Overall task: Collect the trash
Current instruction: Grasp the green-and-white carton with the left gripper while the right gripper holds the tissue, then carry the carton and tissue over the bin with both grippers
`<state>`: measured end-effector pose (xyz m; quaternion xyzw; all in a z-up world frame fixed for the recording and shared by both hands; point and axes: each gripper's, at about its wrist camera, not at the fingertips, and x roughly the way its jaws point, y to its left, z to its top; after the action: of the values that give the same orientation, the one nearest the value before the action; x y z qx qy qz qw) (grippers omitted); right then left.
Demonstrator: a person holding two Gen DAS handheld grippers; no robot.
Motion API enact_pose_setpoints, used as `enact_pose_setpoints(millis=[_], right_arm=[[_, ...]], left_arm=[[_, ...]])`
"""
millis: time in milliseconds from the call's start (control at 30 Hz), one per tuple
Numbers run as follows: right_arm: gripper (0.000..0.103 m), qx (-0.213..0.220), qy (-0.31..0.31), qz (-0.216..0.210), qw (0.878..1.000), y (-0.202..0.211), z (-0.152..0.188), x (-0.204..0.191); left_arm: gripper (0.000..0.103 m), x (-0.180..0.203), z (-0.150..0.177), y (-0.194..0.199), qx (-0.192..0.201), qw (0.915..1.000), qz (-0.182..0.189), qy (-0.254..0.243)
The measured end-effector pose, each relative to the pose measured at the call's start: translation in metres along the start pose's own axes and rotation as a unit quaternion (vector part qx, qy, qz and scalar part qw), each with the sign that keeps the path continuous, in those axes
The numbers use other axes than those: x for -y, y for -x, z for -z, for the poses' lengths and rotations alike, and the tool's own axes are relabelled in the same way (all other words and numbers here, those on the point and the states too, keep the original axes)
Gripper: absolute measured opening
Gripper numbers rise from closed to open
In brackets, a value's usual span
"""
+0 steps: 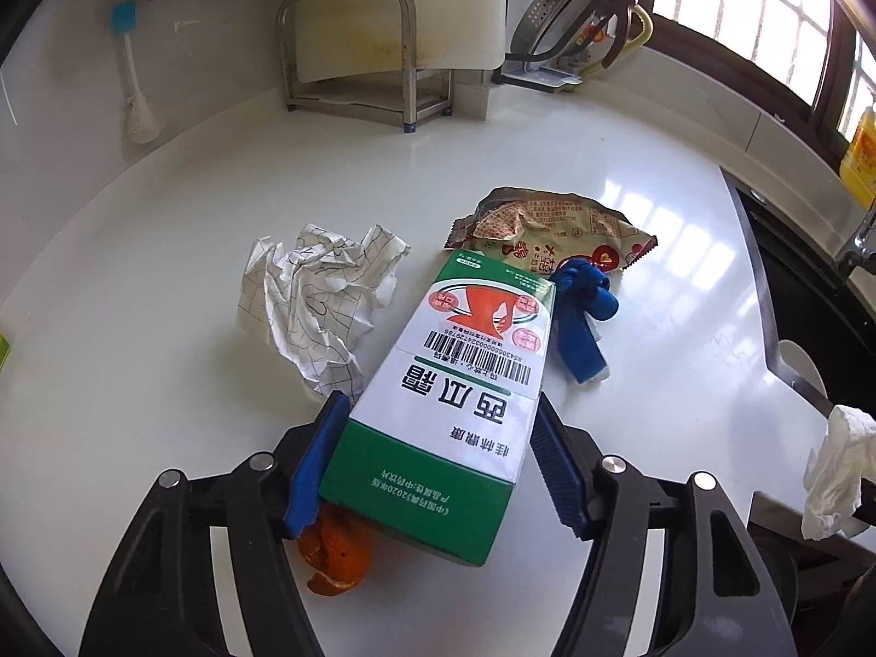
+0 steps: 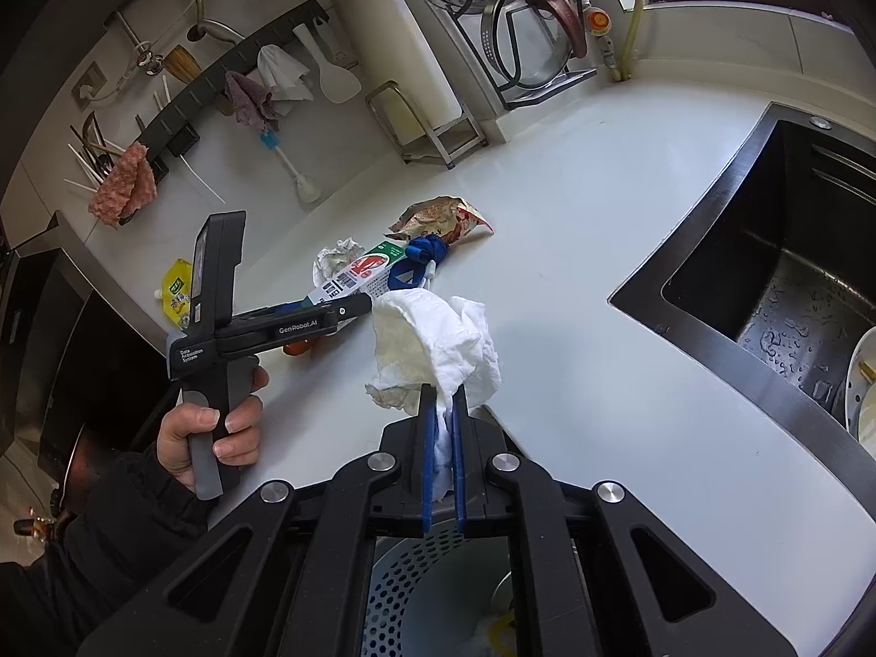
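My left gripper [image 1: 438, 410] is shut on a green and white medicine box [image 1: 454, 383], held tilted just above the white counter [image 1: 164, 328]; it also shows in the right wrist view [image 2: 350, 279]. An orange peel [image 1: 336, 553] lies under the box. Crumpled checked paper [image 1: 317, 295], a snack wrapper [image 1: 553, 230] and a blue knotted strip [image 1: 586, 301] lie beyond. My right gripper [image 2: 443, 394] is shut on a crumpled white tissue [image 2: 438, 345], above a perforated bin [image 2: 432, 591].
A dark sink [image 2: 777, 274] lies at the right. A steel rack [image 1: 356, 49] and a dish rack with pot lids [image 1: 575, 22] stand at the back wall. A brush [image 1: 134, 82] hangs at the left. A yellow pouch [image 2: 178, 290] lies at the counter's left end.
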<state>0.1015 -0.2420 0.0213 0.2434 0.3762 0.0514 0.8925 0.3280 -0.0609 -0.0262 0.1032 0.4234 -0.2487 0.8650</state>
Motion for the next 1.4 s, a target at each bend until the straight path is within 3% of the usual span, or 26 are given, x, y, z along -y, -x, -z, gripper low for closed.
enact_pose_setpoints(millis=[300, 767, 967, 1400], right_arm=[[0.006, -0.002, -0.001, -0.002, 1.000, 0.000, 0.002, -0.001], [0.006, 0.011, -0.007, -0.001, 1.000, 0.021, 0.015, -0.001], [0.006, 0.021, -0.002, 0.017, 1.000, 0.038, 0.030, -0.002], [0.006, 0.017, 0.054, 0.026, 0.998, 0.075, 0.084, -0.025]], left_arm=[[0.050, -0.006, 0.010, 0.027, 0.027, 0.9987, -0.007, 0.043], [0.050, -0.001, 0.039, 0.080, 0.079, 0.9921, -0.052, 0.082], [0.050, 0.019, 0.071, 0.116, 0.098, 0.9875, -0.091, 0.083], [0.050, 0.078, 0.165, 0.188, 0.114, 0.9821, -0.115, 0.095]])
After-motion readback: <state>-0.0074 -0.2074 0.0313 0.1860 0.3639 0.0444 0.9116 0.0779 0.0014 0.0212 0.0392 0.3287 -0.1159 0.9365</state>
